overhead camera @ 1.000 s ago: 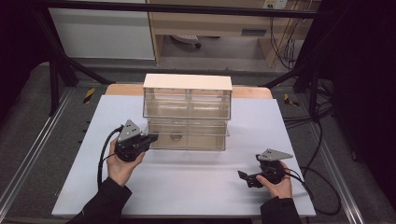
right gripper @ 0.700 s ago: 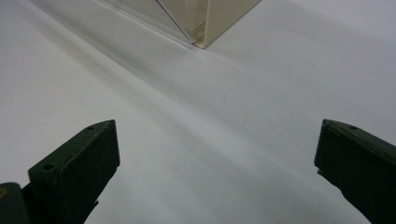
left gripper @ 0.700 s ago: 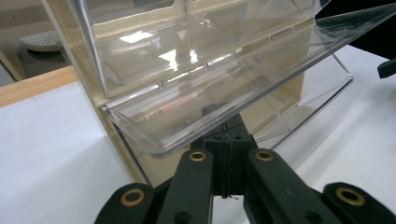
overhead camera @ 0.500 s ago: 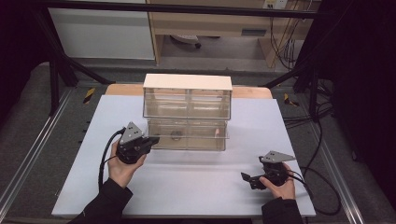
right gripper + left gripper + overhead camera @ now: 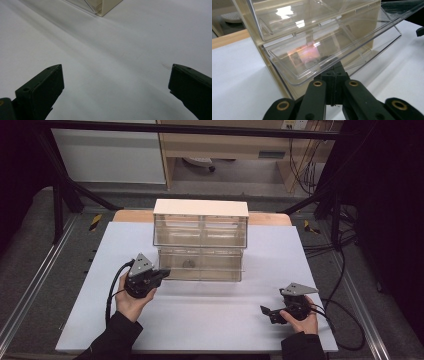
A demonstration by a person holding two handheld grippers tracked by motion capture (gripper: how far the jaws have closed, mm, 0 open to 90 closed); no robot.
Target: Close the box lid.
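A clear plastic drawer cabinet (image 5: 200, 227) with a cream top stands at the middle of the white table (image 5: 210, 330). Its lower drawer (image 5: 215, 265) is pulled out toward me, and a small dark item (image 5: 189, 264) lies inside. My left gripper (image 5: 161, 273) is at the drawer's left front corner. In the left gripper view its jaws are pressed together, and the left gripper (image 5: 334, 72) has its tips tucked under the drawer's clear front edge (image 5: 294, 81). I cannot tell whether they pinch that edge. My right gripper (image 5: 268, 314) rests near the front right, open and empty, with the right gripper (image 5: 115, 75) over bare table.
A wooden strip (image 5: 270, 218) runs along the table's far edge behind the cabinet. Black cables (image 5: 345, 320) trail off the right side. Metal rails (image 5: 30, 290) flank the table. A corner of the cabinet (image 5: 106, 7) lies far ahead of the right jaws.
The right hand has slid slightly toward the table's front right. The left gripper and the drawer stay where they were.
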